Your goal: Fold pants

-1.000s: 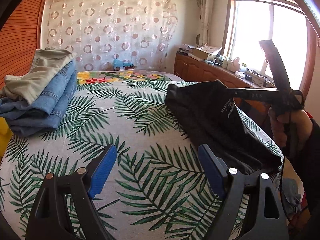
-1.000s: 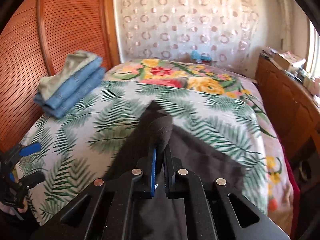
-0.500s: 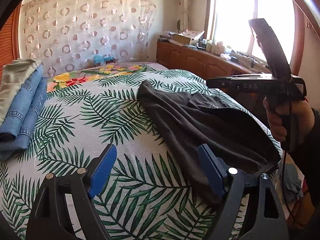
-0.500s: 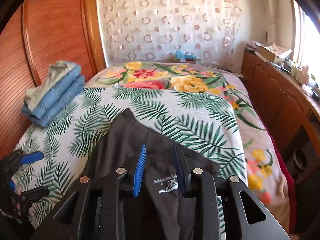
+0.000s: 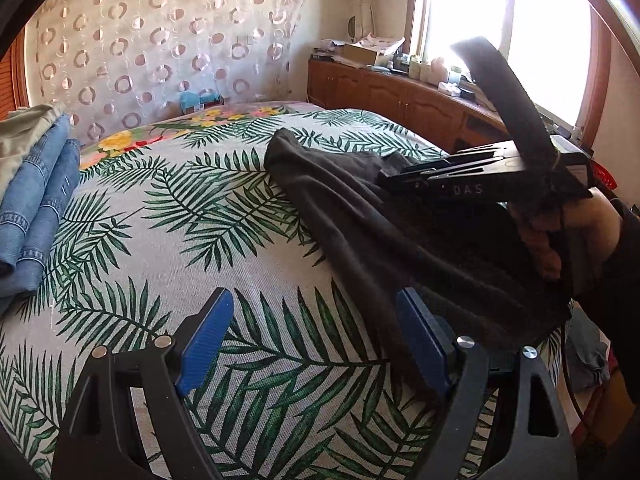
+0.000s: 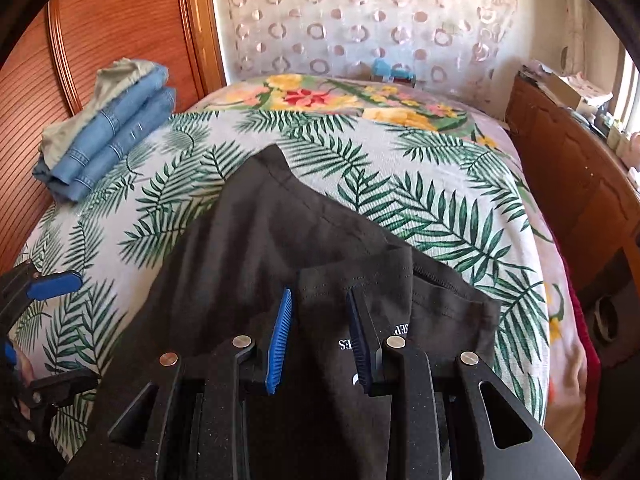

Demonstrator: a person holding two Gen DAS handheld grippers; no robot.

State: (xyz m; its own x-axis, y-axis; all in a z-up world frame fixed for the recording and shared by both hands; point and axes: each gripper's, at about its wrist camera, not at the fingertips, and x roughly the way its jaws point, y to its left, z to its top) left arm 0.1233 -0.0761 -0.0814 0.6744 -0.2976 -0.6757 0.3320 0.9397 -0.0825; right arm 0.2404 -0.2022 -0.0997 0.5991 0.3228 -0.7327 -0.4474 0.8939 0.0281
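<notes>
Black pants (image 6: 280, 240) lie spread in a loose, crumpled heap on the palm-leaf bedspread (image 5: 200, 240), toward the near right side of the bed, one narrow end reaching out toward the middle. We note no crisp fold yet; we judge the task to be at an early laying-out stage.

Risks, in our judgement: the near edge of the cloth sits close to the bed's right margin, so a careless tug could drag it over the side. The layers overlap unevenly near the printed lettering, and a pinch taken there may catch a single layer and leave a skewed fold. The stack of folded jeans (image 6: 112, 132) lies well apart at the far left and is not endangered.

Right gripper (image 6: 320, 332): jaws parted a little, hovering over the lettered part of the pants with cloth showing between them; the pads do not appear to press on it.

Left gripper (image 5: 312, 344): jaws spread wide over the bedspread, empty, its right finger just beside the dark cloth edge.
</notes>
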